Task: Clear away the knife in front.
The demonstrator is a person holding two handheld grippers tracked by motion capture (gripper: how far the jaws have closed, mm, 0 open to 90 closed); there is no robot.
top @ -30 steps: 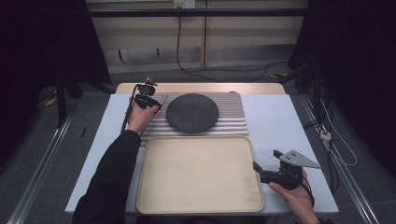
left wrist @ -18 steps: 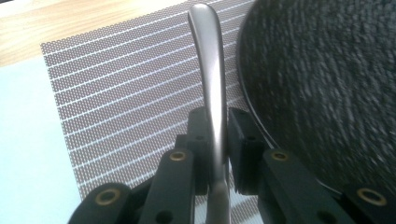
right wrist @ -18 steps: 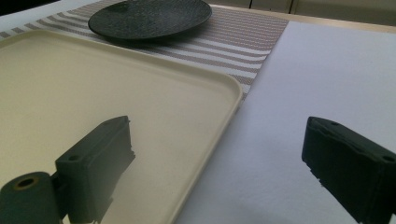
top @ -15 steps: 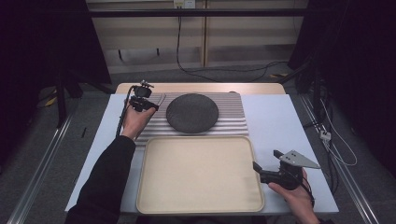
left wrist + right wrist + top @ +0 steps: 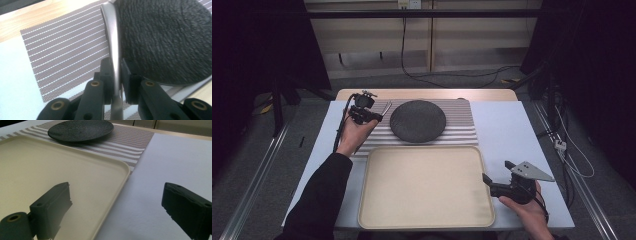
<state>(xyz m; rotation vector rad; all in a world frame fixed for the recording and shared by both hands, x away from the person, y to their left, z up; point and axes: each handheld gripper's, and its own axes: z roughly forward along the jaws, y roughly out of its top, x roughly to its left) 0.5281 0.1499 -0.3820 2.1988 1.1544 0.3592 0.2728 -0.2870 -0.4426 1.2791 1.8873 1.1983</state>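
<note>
Left gripper (image 5: 371,114): jaws pinching the handle of a piece of metal cutlery (image 5: 111,45), pads pressed on either flat side of the narrow stem. In the left gripper view the handle rises from between the jaws toward 12 o'clock; its working end is out of frame there. In the high view thin prongs show at about 2 o'clock from the hand, suggesting a fork, though they are too small to be sure.

Cutlery, handling (judged): stiff, light, smooth brushed steel, likely slippery between hard pads. Best held mid-handle across the flat faces, as it is here; a grip nearer the end would let it pivot. Not fragile, but it could scratch or clink against the plate.

Position: lifted above the striped mat (image 5: 464,125), just at the 9 o'clock edge of the plate (image 5: 418,120), at the far left of the desk (image 5: 517,130).

Plate: round, shallow, dark charcoal, with a rough, pebbled matte surface. It rests on the mat.

Mat: woven mesh, brown-grey with thin white lines, flat and flexible-looking.

Tray (image 5: 427,187): cream plastic, rectangular with rounded corners and a low raised rim, smooth, empty. It lies at 6 o'clock from the plate, its far edge over the mat.

Right gripper (image 5: 498,184): jaws spread wide, nothing between them, resting at the tray's 3 o'clock edge over the pale desk covering.
</note>
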